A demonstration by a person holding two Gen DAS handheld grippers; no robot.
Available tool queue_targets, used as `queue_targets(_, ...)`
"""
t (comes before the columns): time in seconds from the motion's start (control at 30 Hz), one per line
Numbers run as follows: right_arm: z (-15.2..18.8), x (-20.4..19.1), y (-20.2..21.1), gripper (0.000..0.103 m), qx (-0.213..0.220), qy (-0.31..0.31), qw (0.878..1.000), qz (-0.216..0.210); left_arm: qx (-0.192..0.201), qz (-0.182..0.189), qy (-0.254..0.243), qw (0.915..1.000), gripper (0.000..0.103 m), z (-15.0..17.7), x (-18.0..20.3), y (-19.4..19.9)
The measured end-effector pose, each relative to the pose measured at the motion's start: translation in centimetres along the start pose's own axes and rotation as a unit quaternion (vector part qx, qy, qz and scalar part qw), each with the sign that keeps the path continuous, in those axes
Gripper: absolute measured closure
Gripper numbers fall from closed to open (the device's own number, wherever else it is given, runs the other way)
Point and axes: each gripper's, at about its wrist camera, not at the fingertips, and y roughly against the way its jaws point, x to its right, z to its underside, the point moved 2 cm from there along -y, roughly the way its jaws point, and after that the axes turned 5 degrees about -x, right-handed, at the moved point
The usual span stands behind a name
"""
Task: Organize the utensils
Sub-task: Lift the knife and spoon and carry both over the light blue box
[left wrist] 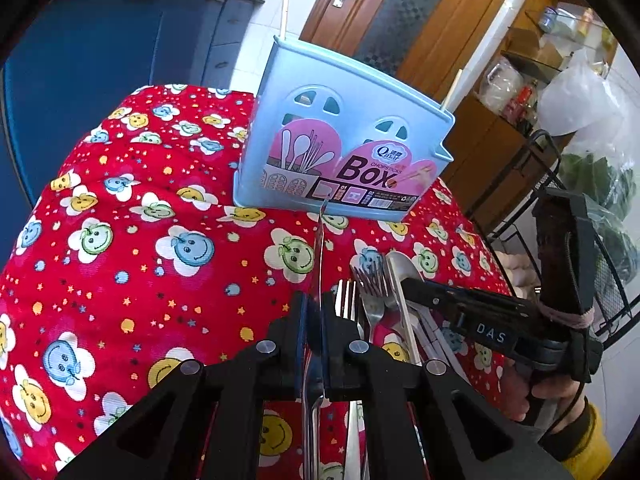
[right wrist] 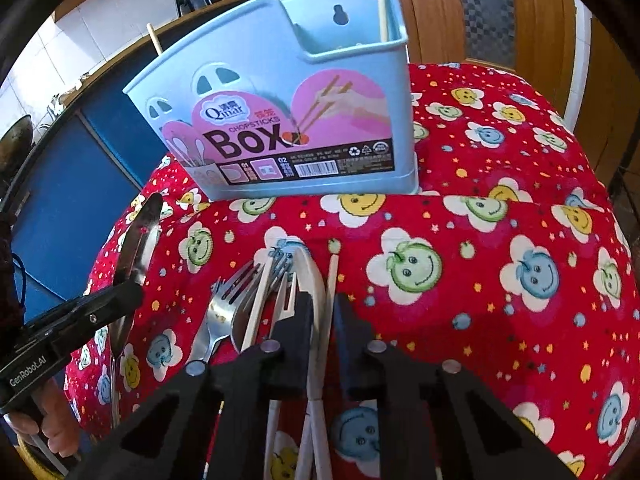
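We had our left gripper [left wrist: 316,320] raised off the surface with its fingers pinched tight, a thin strip of metal caught edge-on between the pads. Our right gripper [right wrist: 322,316] sat low and level beside it, jaws parted by a narrow gap, while our right hand [left wrist: 560,396] wrapped around its handle.

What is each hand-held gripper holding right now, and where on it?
Left hand-held gripper pinches a metal spoon mid-handle. Right hand-held gripper is open around a white spoon, not gripping it.
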Motion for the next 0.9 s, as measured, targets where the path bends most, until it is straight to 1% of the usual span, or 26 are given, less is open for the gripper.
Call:
queue_targets(0.1,-0.6,0.0,0.0,0.093,0.005,0.008,1.0,-0.001,0.002,0.001,0.002,1.0,0.097,-0.1,-0.1,0.1)
queue_targets(0.2,-0.9,0.3,0.3,0.093,0.013,0.001,1.0,-0.006,0.009,0.002,0.002,1.0,0.097,-0.3,-0.2,0.3)
queue_targets(0.33,-1.0,0.7,1.8,0.094,0.042,-0.011,0.999,-0.017,0.018,0.006,0.003,0.9998,0.097,-0.7,-0.2,0.7)
queue_targets(0.47,-1.0,1.0,3.8,0.094,0.08,-0.021,0.996,-0.024,0.033,0.009,0.002,0.9994,0.097,-1.0,0.1,1.2)
queue_targets(0.53,-0.5,0.6,4.9,0.094,0.096,-0.023,0.995,-0.026,0.041,0.013,0.003,0.9991,0.097,-1.2,0.3,1.5)
queue_targets(0.67,-0.4,0.3,6.9,0.094,0.132,-0.028,0.99,-0.031,0.056,0.021,0.001,0.9982,0.097,-1.6,0.8,2.1)
queue_targets(0.9,-0.7,-0.2,9.5,0.094,0.178,-0.028,0.983,-0.045,0.094,0.031,-0.004,0.9951,0.097,-2.9,1.8,4.0)
